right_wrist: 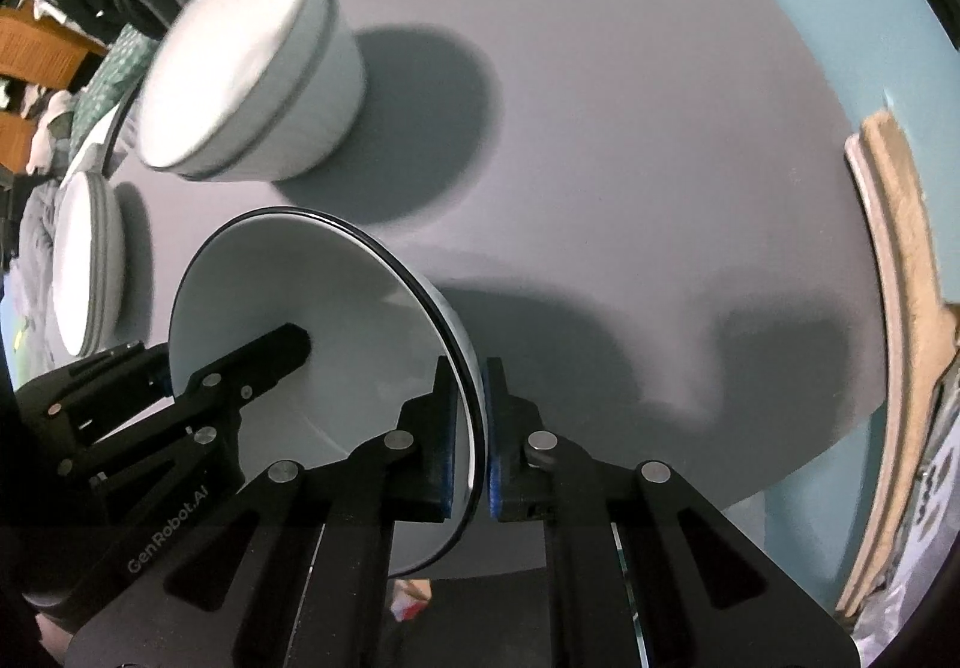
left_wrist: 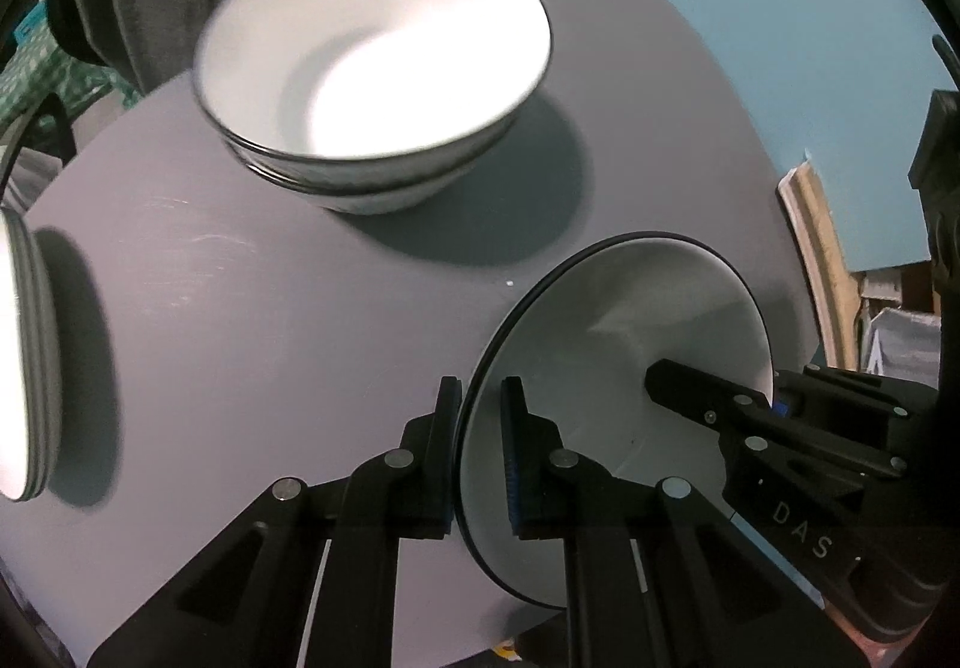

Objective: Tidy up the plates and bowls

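Bowl (left_wrist: 624,368) (pinched at opposite rims by left gripper (left_wrist: 480,452) and right gripper (right_wrist: 477,440)) next requires nesting onto the far stacked bowls (left_wrist: 372,86).

three stacked bowls (left_wrist: 372,68), one held bowl (left_wrist: 630,344), plate stack (left_wrist: 24,356).

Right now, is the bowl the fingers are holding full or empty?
Empty: the held bowl shows only its bare white inside; both grippers' fingers pinch its rim.

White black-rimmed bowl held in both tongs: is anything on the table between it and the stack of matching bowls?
Nothing visible. The white black-rimmed bowl, pinched at opposite rim edges by the left tongs and right tongs, faces only bare grey tabletop up to the stack of matching bowls.
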`<control>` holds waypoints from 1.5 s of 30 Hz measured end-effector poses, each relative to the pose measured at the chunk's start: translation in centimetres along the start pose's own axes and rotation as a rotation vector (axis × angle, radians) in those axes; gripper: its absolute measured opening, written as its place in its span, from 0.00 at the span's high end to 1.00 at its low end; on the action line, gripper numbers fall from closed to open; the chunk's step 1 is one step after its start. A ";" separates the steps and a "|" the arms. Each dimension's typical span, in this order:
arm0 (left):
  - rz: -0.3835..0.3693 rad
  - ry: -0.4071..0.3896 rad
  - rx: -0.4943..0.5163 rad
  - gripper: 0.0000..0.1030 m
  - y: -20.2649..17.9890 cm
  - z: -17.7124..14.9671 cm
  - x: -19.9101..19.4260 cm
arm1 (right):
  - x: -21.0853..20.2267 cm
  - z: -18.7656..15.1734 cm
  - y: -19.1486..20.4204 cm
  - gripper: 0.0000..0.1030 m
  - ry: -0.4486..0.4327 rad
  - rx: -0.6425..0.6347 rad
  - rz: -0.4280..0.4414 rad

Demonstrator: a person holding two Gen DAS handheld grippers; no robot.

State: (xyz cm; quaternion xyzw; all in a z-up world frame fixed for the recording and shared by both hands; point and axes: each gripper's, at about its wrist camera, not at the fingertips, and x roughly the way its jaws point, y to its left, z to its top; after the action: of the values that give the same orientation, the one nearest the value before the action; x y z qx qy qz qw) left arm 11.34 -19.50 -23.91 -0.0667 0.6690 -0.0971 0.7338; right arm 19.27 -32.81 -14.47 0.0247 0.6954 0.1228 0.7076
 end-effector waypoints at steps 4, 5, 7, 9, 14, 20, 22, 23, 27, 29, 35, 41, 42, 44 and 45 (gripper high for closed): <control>-0.003 -0.028 -0.006 0.89 -0.1 0.3 -2.4 | -1.2 0.6 1.6 0.92 -0.020 -0.026 -0.008; -0.004 -0.037 -0.008 0.89 0.6 0.5 -2.7 | -0.7 0.6 1.0 0.92 -0.026 -0.034 -0.009; -0.006 -0.050 -0.015 0.89 1.1 1.3 -4.1 | -0.6 0.4 1.7 0.92 -0.037 -0.043 -0.008; -0.005 -0.065 -0.015 0.89 1.3 1.5 -5.4 | -1.7 1.1 2.5 0.92 -0.049 -0.055 -0.006; -0.003 -0.095 -0.038 0.89 2.7 2.8 -7.3 | -1.9 2.3 3.2 0.92 -0.084 -0.089 -0.003; 0.022 -0.141 -0.050 0.89 4.6 5.6 -9.1 | -1.1 4.0 5.0 0.92 -0.110 -0.123 0.014; 0.041 -0.154 -0.045 0.89 5.0 6.5 -9.2 | -1.0 4.9 5.8 0.92 -0.112 -0.131 0.018; 0.044 -0.158 -0.046 0.89 5.3 6.9 -9.2 | -0.7 5.6 6.1 0.92 -0.112 -0.138 0.016; 0.054 -0.169 -0.062 0.89 6.3 8.7 -8.7 | -0.4 7.2 6.6 0.92 -0.111 -0.140 0.017; 0.061 -0.171 -0.070 0.89 6.8 9.4 -8.3 | -0.4 7.8 6.5 0.92 -0.101 -0.132 0.026; 0.069 -0.154 -0.103 0.89 8.0 10.9 -7.2 | 0.1 9.7 6.8 0.92 -0.065 -0.140 0.028; 0.101 -0.121 -0.113 0.88 8.5 11.9 -5.7 | 1.0 10.0 5.9 0.92 -0.020 -0.142 0.035; 0.106 -0.117 -0.111 0.88 8.5 12.0 -5.5 | 1.2 10.1 5.9 0.92 -0.015 -0.144 0.033; 0.107 -0.110 -0.107 0.88 8.5 12.3 -5.1 | 1.4 10.2 5.7 0.92 -0.003 -0.154 0.028; 0.097 -0.108 -0.113 0.88 8.6 12.3 -5.0 | 1.5 10.2 5.6 0.92 0.001 -0.155 0.031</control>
State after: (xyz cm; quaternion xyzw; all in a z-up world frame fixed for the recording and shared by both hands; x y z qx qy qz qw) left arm 23.65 -10.34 -19.86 -0.0806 0.6354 -0.0200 0.7677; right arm 28.63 -25.64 -14.45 -0.0195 0.6836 0.1871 0.7052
